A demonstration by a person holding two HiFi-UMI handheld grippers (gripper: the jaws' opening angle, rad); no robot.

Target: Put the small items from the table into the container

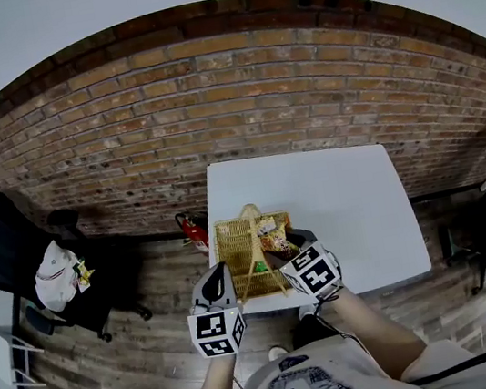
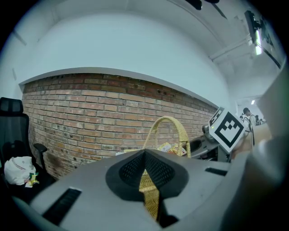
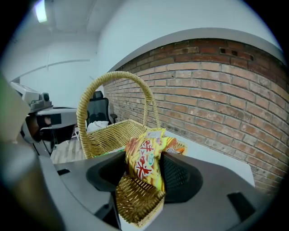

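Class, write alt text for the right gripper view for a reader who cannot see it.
The right gripper holds a snack packet over the near rim of a wicker basket, on a white table before a brick wall.

Red characters are printed on the yellow snack packet (image 3: 145, 162), but none can be read clearly.

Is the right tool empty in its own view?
No, a yellow snack packet sits gripped between the jaws of the right tool, above the wicker basket.
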